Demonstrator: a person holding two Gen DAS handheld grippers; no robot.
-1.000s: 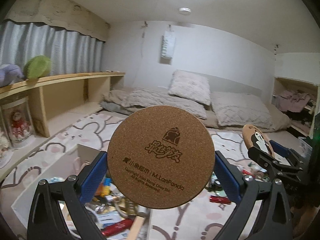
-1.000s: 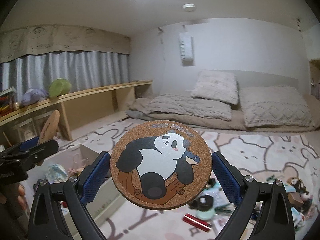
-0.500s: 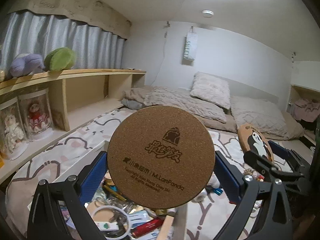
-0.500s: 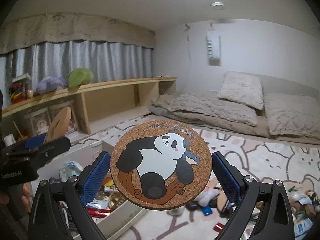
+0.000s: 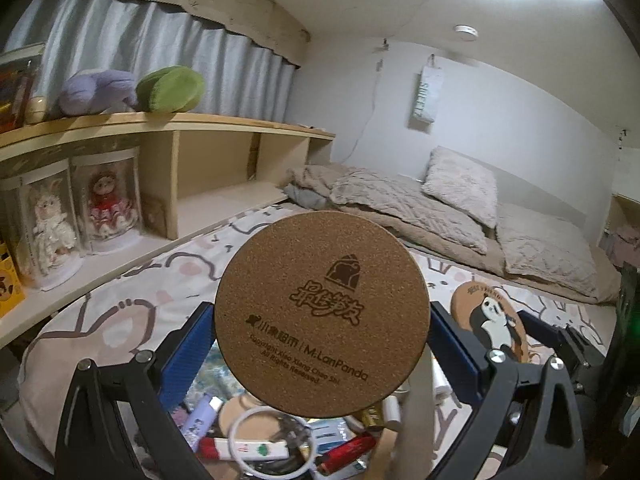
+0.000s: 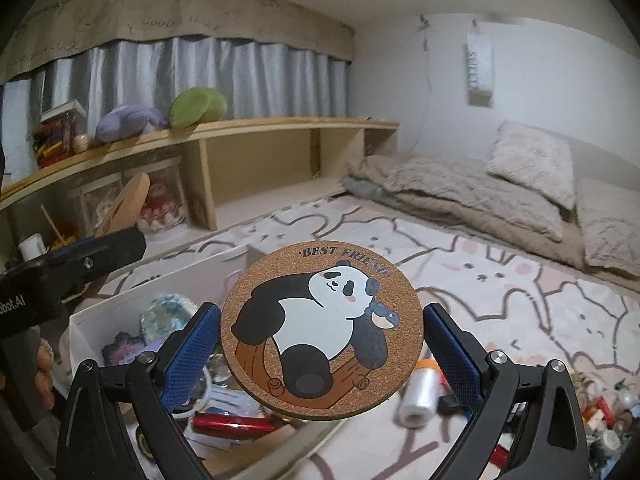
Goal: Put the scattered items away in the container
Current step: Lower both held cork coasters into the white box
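I am clamping my left gripper [image 5: 322, 336] on the plain cork coaster [image 5: 322, 314], mid-frame. My right gripper [image 6: 322, 340] is pinching the panda coaster [image 6: 322, 330]. Both are hovering above the white container [image 6: 120, 312], lower left.

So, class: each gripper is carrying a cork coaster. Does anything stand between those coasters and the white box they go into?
Nothing visible does. The left gripper holds the logo coaster above the white box, and the right gripper holds the panda coaster over its near edge. The box is open-topped, with only clutter inside.
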